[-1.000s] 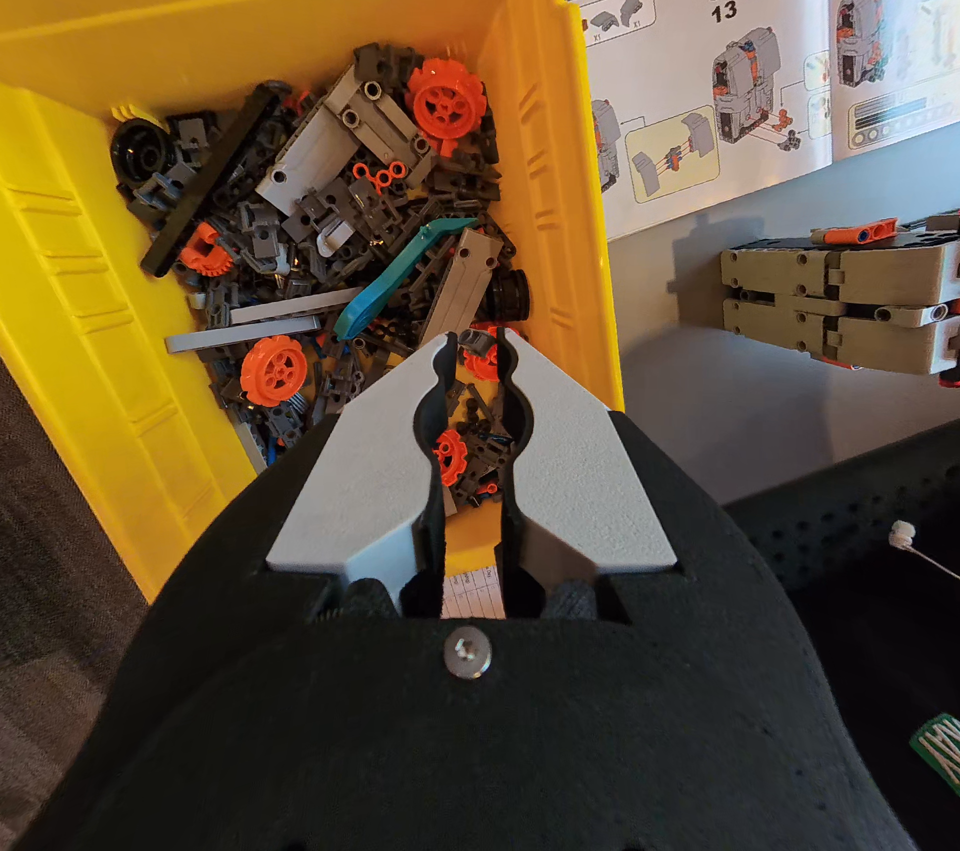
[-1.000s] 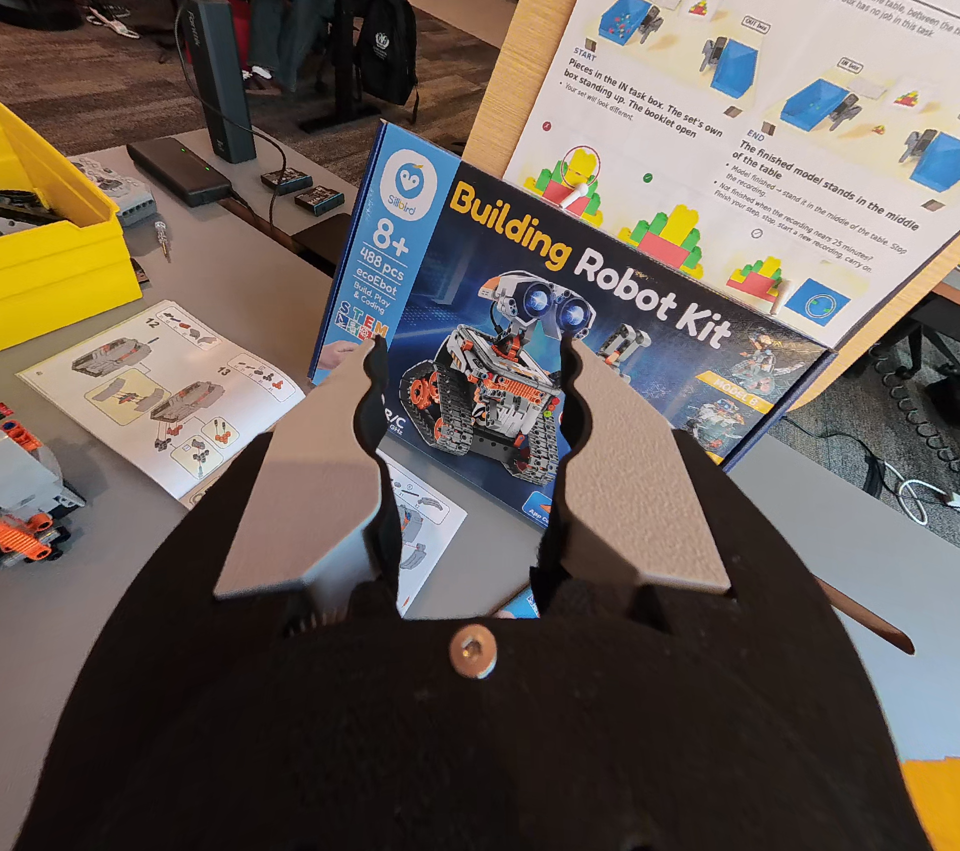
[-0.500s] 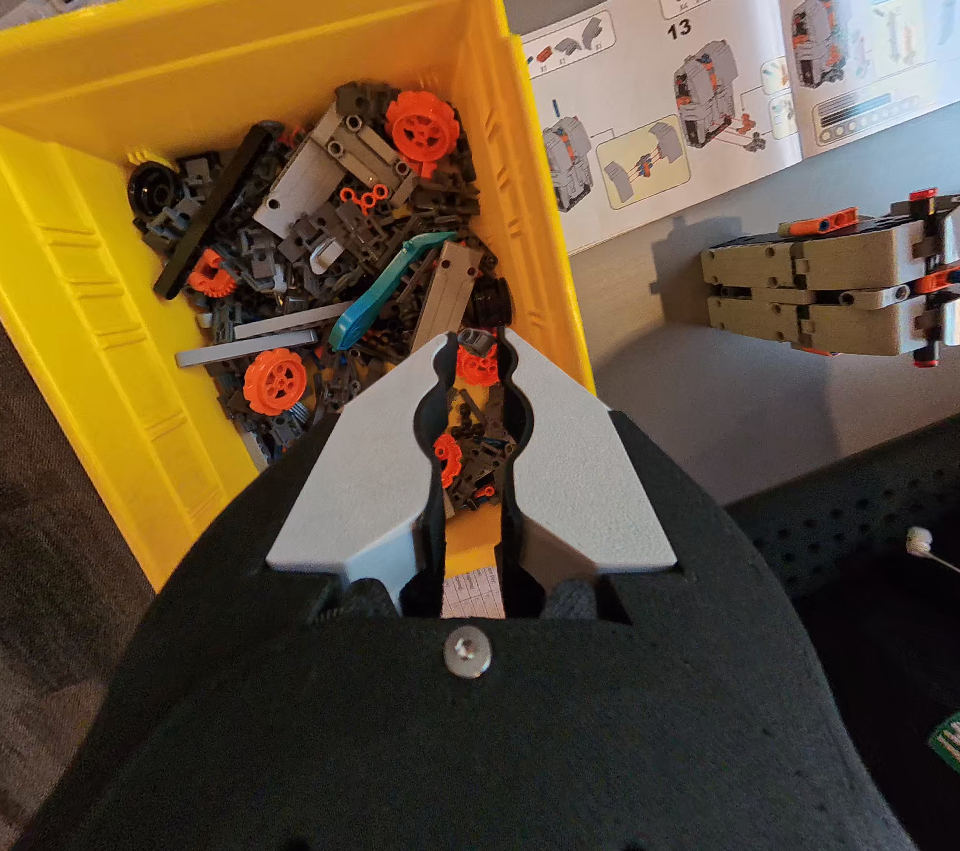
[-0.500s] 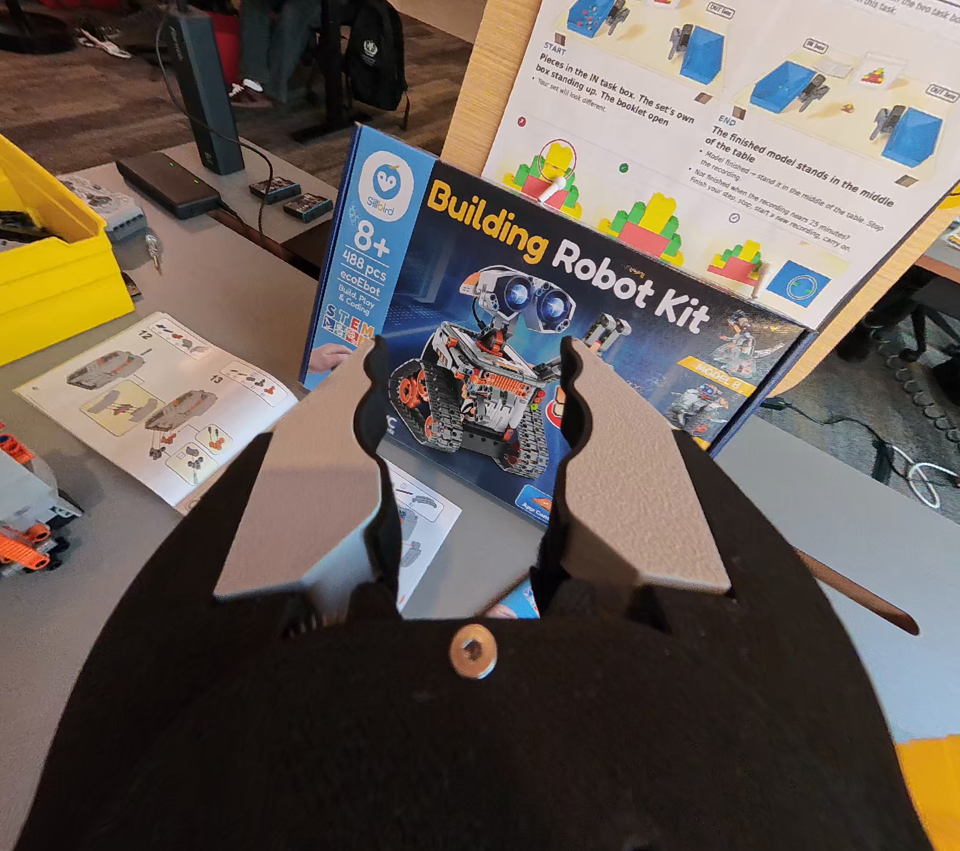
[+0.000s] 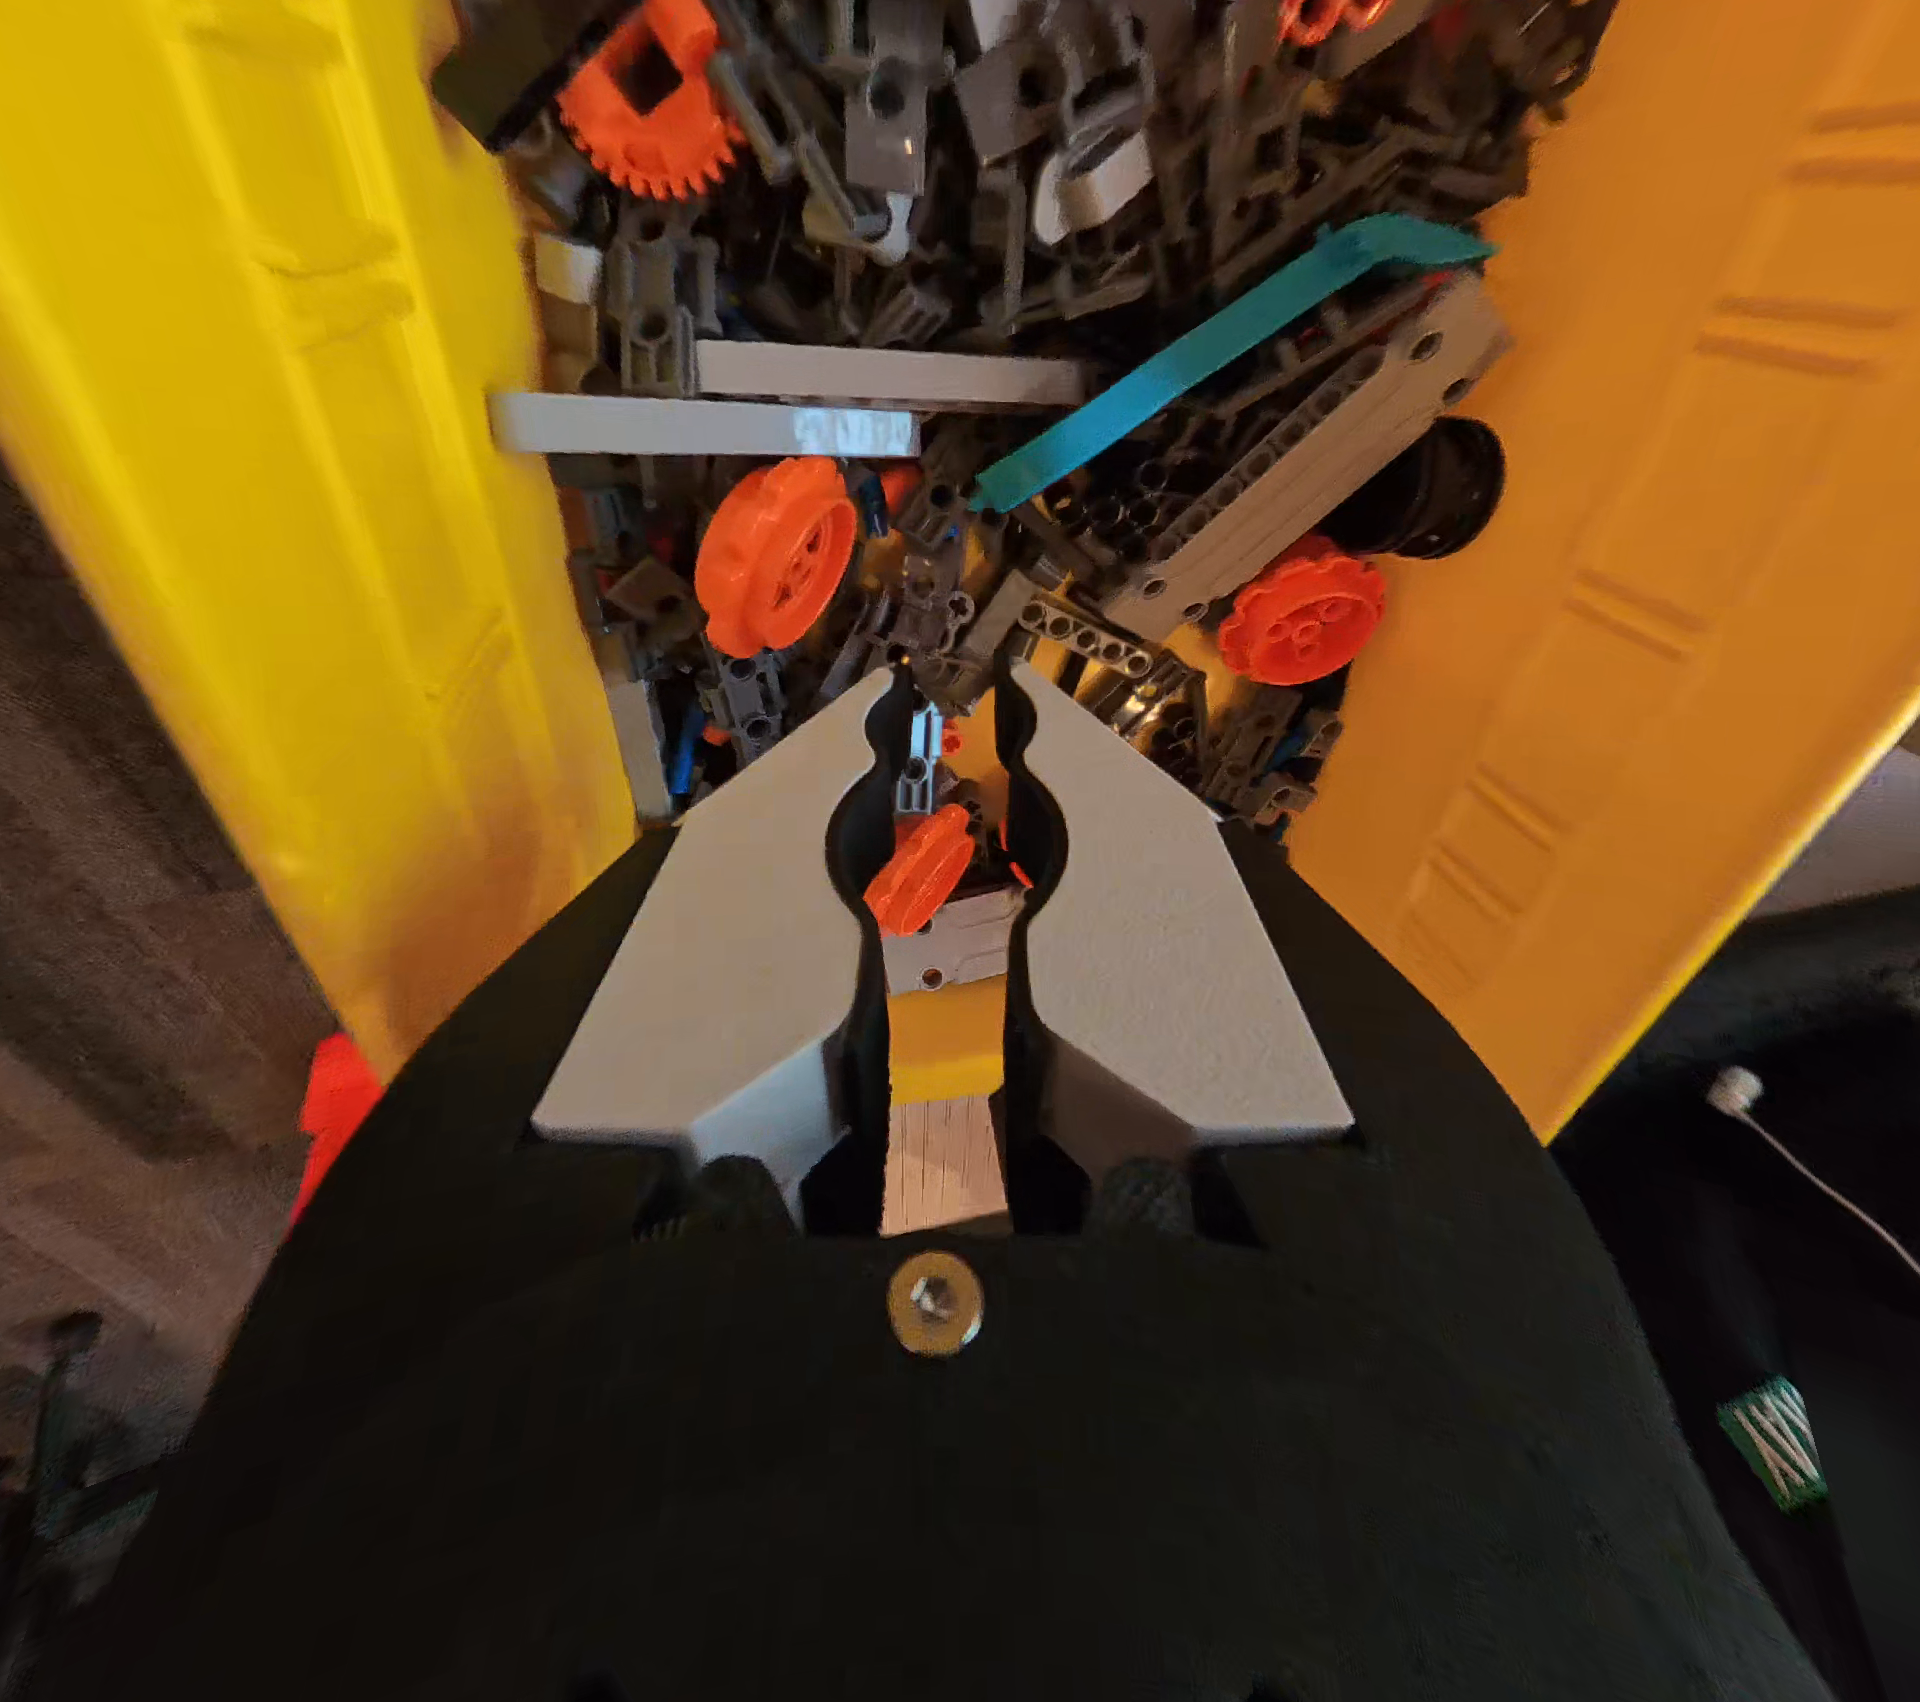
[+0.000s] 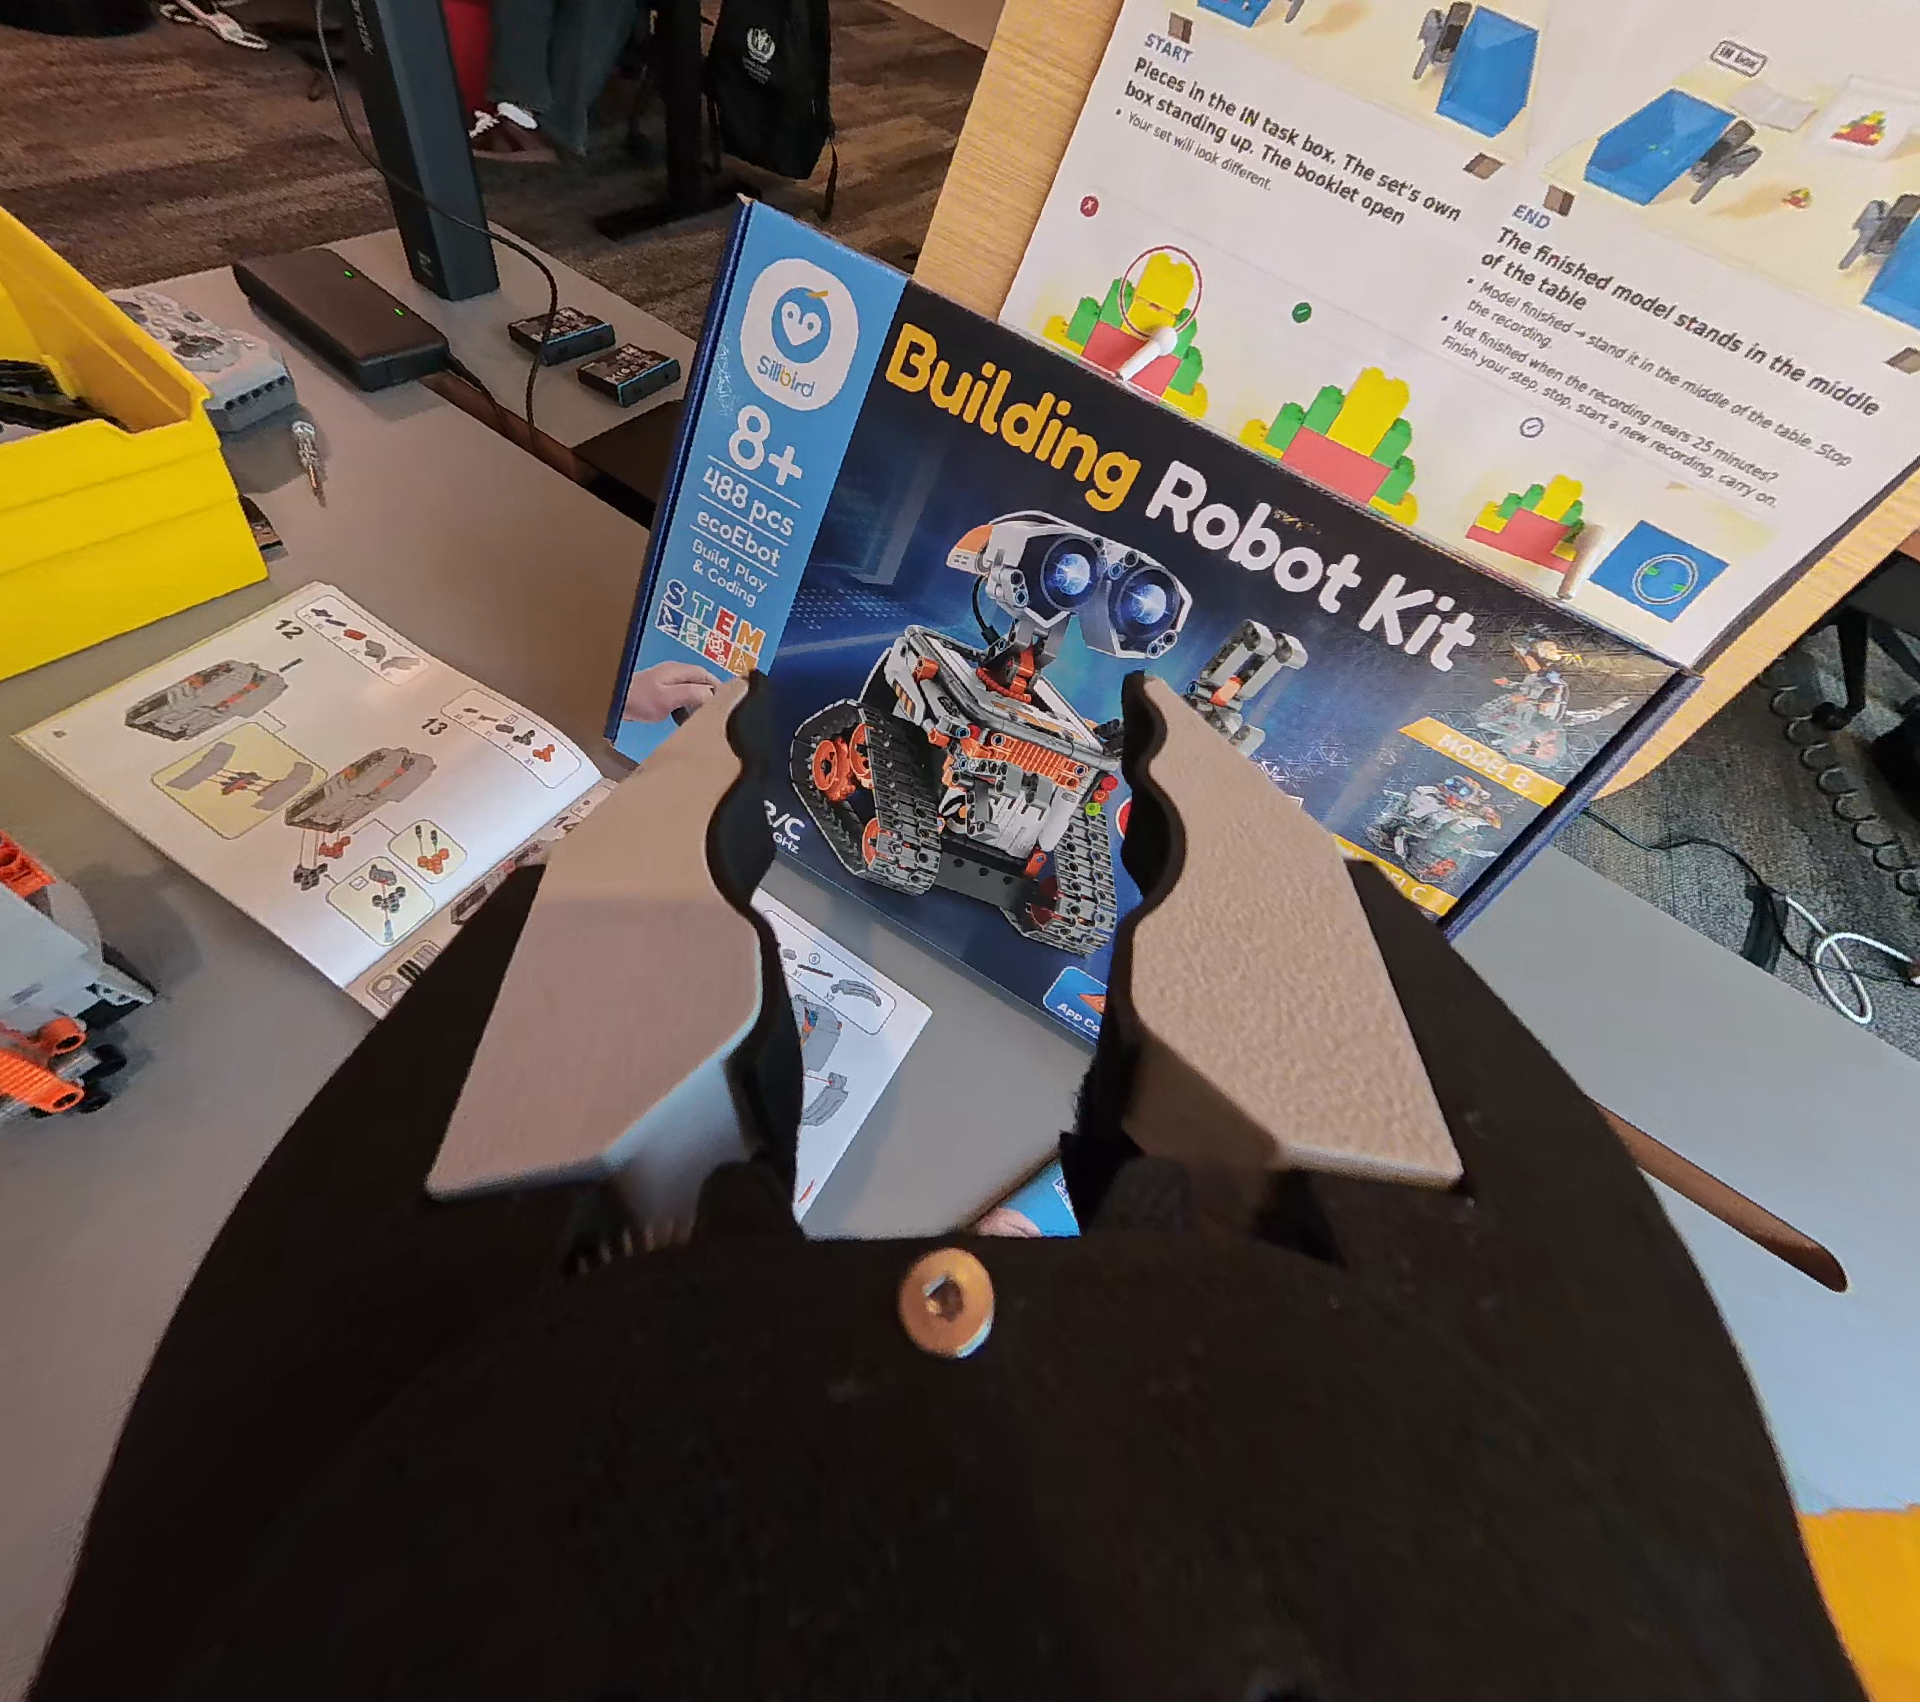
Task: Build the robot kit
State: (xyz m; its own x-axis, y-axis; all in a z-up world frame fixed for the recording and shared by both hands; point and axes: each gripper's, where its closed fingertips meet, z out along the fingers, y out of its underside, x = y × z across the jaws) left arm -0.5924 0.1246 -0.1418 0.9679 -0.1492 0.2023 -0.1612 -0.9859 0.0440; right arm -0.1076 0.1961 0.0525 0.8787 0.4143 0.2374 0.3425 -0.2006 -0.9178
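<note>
My left gripper [image 5: 951,686] is low inside a yellow bin [image 5: 260,405], just over a heap of grey, black and orange building pieces. Its jaws stand a narrow gap apart and hold nothing. A small orange gear [image 5: 920,868] lies below, seen between the fingers. Orange wheels [image 5: 774,556] [image 5: 1299,624] and a teal lever [image 5: 1195,364] lie just ahead of the tips. My right gripper [image 6: 940,702] is wide open and empty, above the grey table [image 6: 468,530], facing a blue kit box [image 6: 1039,509].
An open instruction booklet [image 6: 312,748] lies left of the box. A partly built grey and orange model [image 6: 52,1008] sits at the left edge. The yellow bin [image 6: 114,509] stands far left. A printed poster on a wooden board [image 6: 1507,198] leans behind the box. There is about 55 cm between the tips of the two grippers. My right tips are about 45 cm from the teal lever [image 5: 1195,364], my left tips only 6 cm.
My left gripper has dropped down and forward into the bin, close over the pieces; booklet and model have left its view. My right gripper has shifted slightly and stays open.
</note>
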